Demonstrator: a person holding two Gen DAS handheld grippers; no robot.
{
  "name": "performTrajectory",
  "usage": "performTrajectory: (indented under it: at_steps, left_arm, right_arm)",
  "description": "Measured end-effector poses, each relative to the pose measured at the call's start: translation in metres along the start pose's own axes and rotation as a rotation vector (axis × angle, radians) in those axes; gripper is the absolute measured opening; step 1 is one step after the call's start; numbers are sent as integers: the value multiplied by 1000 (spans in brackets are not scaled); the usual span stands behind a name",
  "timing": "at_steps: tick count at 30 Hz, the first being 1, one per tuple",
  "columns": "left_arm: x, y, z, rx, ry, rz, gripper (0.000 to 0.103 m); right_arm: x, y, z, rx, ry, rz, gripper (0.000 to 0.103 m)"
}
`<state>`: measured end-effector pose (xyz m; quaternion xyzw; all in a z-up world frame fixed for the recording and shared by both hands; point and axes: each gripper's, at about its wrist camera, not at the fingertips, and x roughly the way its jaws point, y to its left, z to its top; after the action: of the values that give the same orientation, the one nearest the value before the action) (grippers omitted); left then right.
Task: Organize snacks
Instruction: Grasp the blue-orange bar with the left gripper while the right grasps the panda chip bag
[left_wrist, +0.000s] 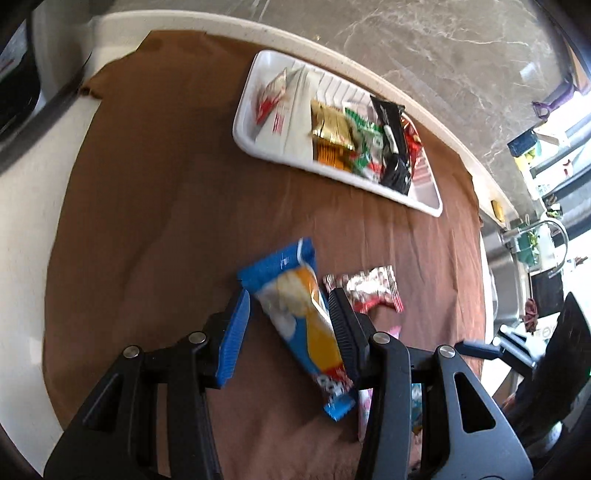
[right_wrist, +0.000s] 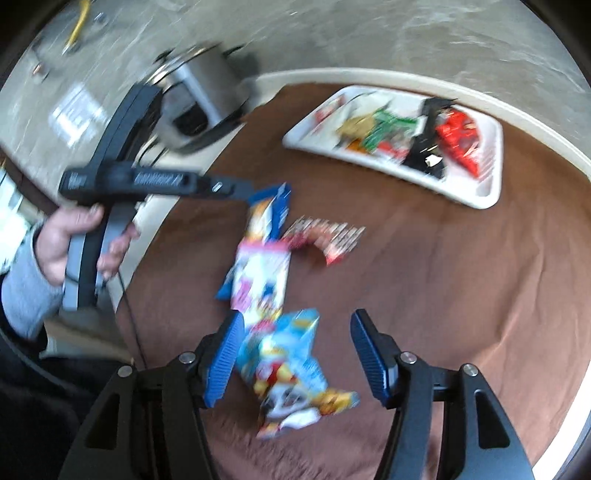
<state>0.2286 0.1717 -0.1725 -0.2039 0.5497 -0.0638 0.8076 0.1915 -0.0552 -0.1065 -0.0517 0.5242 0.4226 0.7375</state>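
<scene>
My left gripper (left_wrist: 290, 299) is open, its jaws on either side of a blue and orange snack packet (left_wrist: 299, 314) lying on the brown cloth (left_wrist: 147, 221). I cannot tell if the pads touch it. A red and silver wrapper (left_wrist: 373, 288) lies just right of it. My right gripper (right_wrist: 295, 325) is open over a light blue cartoon packet (right_wrist: 291, 369), with a white and pink packet (right_wrist: 262, 273) beyond. A white tray (left_wrist: 243, 110) at the far edge holds several snacks; it also shows in the right wrist view (right_wrist: 491, 184).
The left hand and its gripper handle (right_wrist: 110, 181) show at left in the right wrist view. A metal appliance (right_wrist: 203, 85) stands beyond the table's cream rim. A sink and tap (left_wrist: 546, 236) lie to the right. Marble floor lies past the table.
</scene>
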Motion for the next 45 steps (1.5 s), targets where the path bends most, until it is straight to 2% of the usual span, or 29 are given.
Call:
performTrajectory:
  at_steps: [5,13,23,31,38,40,42,45]
  left_arm:
    - [3,0,-17,-37,10,3,44]
    - [16,4,-24,-128,31,0,44]
    - [17,-3,-18,-185,17,-11,45]
    - [29,-8,-17,-165,47,30,46]
    - [35,-13,-17,-111,25,62,46]
    - [36,-15,-17,-86,18,67,45]
    - [37,-17,-18,-68,15,59,37]
    - [37,-18,-19,-49,11,48,32]
  right_arm:
    - [17,24,-17,-140,51,-60,66]
    - [41,40,-32,-269,92,-139,66]
    - [38,41,-41,-273,82,-154,66]
    - [38,37,-43,-265,73,-155,65]
    - [39,29,-41,-230,66,-144,53]
    - [38,27,-41,-218,59,-135,52]
    - [38,26,-42,-211,54,-129,52]
    - [35,23,-42,-188,48,-110,51]
